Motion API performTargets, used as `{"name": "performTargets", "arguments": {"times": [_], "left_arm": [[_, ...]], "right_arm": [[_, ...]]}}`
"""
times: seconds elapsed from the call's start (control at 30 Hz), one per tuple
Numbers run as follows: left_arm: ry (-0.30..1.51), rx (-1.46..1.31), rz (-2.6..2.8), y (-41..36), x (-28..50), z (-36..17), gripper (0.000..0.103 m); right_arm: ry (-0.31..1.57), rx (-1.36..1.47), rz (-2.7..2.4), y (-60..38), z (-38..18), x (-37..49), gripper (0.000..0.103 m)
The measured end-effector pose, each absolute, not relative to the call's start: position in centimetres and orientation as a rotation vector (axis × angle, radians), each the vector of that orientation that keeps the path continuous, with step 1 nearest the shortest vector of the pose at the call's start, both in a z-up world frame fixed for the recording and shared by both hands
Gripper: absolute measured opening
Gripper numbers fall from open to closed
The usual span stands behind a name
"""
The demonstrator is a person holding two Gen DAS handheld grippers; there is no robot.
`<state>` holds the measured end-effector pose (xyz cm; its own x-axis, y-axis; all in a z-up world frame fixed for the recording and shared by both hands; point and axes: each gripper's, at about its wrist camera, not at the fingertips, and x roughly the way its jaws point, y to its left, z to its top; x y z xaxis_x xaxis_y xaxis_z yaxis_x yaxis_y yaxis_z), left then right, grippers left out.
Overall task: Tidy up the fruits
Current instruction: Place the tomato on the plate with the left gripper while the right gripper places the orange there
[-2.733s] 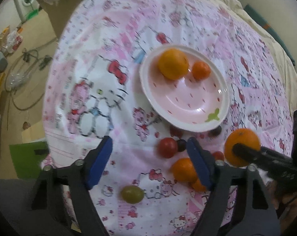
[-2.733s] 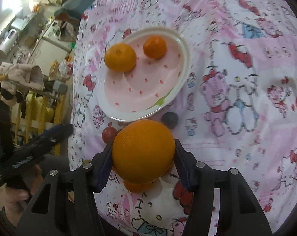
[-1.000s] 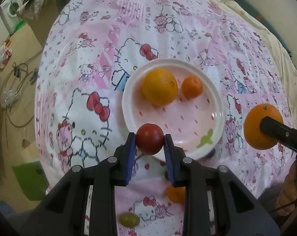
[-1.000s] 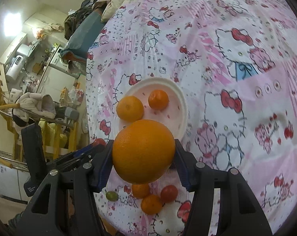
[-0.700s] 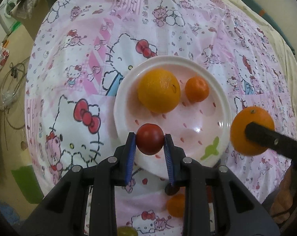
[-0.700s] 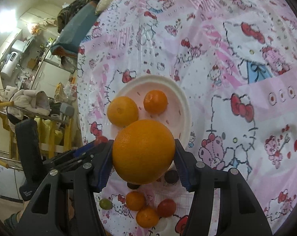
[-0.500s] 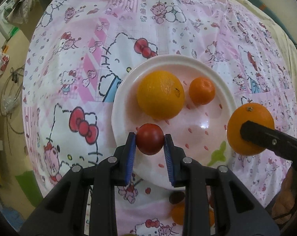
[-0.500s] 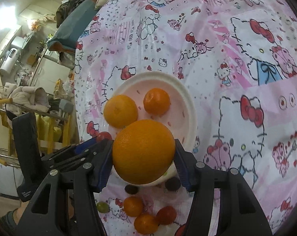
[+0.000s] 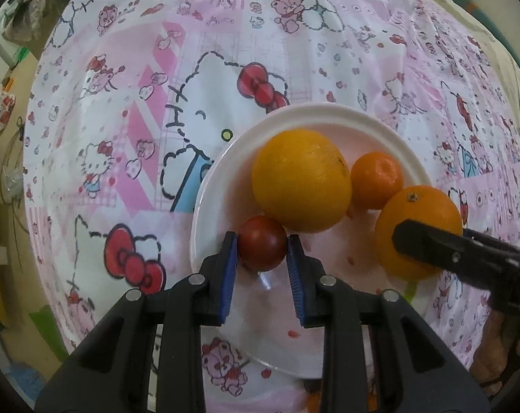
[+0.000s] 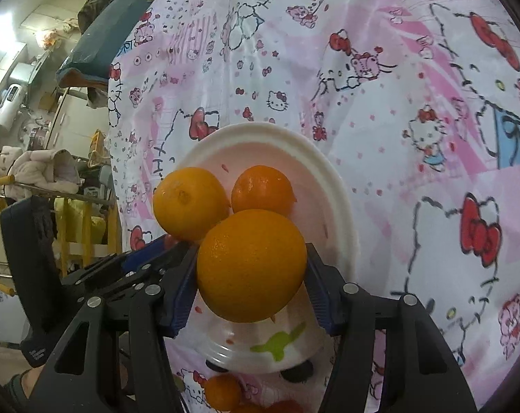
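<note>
- A pink cartoon-print cloth (image 9: pixel 129 110) spreads ahead of both grippers.
- Cluttered shelving (image 10: pixel 29 110) sits far left of the right gripper (brightly lit from above).
- Tan floor (image 9: pixel 5 158) lies left.

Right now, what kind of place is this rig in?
Likely a lived-in home, not a lab: a cartoon-print cloth covers the surface, fruit sits on a pink plate, and clothes draped on a rack clutter the background.

Both wrist views close above plate (image 9: pixel 205 213).
</note>
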<state>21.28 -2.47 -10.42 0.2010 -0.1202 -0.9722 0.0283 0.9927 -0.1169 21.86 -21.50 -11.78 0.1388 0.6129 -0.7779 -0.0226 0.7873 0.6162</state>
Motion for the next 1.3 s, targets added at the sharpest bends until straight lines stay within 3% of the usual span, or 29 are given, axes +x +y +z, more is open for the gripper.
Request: {"name": "performTargets", "arguments": {"times": [0.73,0.8,0.87,0.93,1.3], "left_arm": [[1.374,-0.103,-0.108,-2.6,20.4,-10.2,0.027],[1.377,-0.110,-0.108,-2.5,20.2,-10.0,0.032],[1.362,-0.123,-0.115,-2.4,20.0,-9.6,0.048],[1.339,-0.119,-0.114,-2.3,19.5,-8.8,0.055],[1.267,-0.134,-0.086,-1.1,17.2,-5.4,0.055]], "right_arm": [[1.357,0.564,0.479,-22.3,-11.2,22.0,0.063],[1.357,0.557,0.468,-22.6,-11.1,22.0,0.063],[1.351,0.542,0.458,-22.7,-10.9,21.9,0.063],[1.336,0.525,0.443,-23.0,-10.4,21.8,0.063],[1.277,0.508,0.435,-24.0,-7.7,20.6,0.063]]}}
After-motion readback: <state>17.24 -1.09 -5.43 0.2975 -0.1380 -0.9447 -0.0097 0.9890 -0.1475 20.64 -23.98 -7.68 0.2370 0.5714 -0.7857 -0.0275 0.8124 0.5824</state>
